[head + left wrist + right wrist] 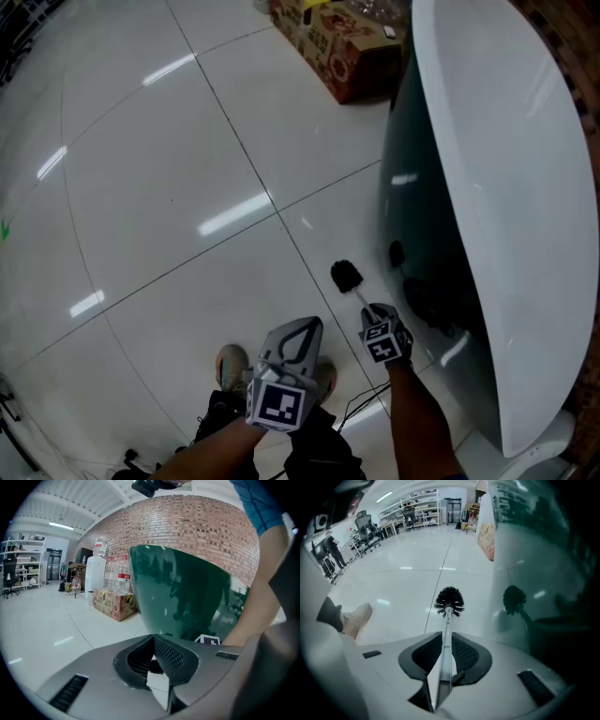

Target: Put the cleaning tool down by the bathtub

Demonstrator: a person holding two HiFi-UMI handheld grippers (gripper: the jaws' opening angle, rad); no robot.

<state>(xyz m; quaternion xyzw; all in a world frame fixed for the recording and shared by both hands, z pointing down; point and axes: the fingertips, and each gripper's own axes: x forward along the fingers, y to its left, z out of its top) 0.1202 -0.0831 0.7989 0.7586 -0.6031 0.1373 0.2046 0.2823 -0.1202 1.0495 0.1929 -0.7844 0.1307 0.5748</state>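
White tile floor (169,187) by bathtub (506,187): right gripper (371,311) pinches toilet brush (346,276) handle, head low beside tub, likely not released yet. Left gripper (298,339) closed, empty.

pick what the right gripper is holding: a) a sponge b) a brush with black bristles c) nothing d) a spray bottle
B: in the right gripper view, the right gripper has its fingers closed on the pale handle of the brush, whose black bristle head sticks out ahead of them.
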